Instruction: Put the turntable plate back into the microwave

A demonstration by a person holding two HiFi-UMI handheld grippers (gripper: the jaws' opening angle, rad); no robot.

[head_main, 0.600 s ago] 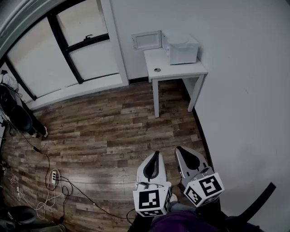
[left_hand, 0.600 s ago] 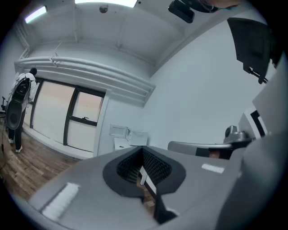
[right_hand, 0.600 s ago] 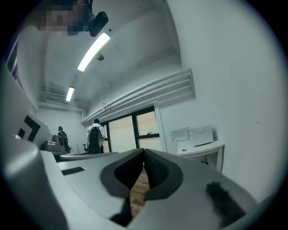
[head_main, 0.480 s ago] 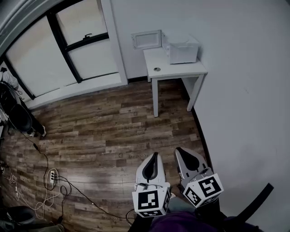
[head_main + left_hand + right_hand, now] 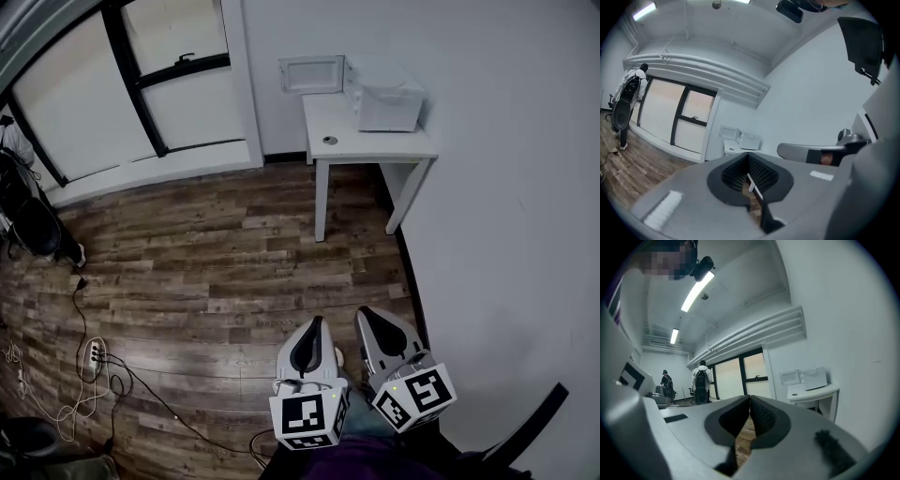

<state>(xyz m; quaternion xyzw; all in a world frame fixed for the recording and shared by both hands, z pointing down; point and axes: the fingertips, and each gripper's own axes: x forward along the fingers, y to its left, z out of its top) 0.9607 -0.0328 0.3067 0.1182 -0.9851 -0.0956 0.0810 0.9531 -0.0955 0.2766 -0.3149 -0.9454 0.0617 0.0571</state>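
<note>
Head view, looking steeply down: the white microwave (image 5: 384,96) sat at the back of a small white worktop (image 5: 375,148) against the wall (image 5: 506,206), and its door (image 5: 311,73) hung open to the left. A small round object (image 5: 329,141) lay on the worktop in front of the door. It was too small to tell whether it was the turntable plate.

A wooden plank floor (image 5: 206,262) lay between the worktop and the person, who stood well apart from it. The left gripper (image 5: 313,324) and the right gripper (image 5: 363,313) were held side by side near the bottom edge, both pointing towards the worktop. In each gripper view the two ribbed pads met with no gap, and nothing was caught between them, so both grippers were closed and empty.

To the left, a large dark-framed window (image 5: 122,94) filled the far wall, and loose cables (image 5: 84,375) trailed over the floor below it. The right gripper view also showed two people (image 5: 701,380) with backpacks standing far off by the window.
</note>
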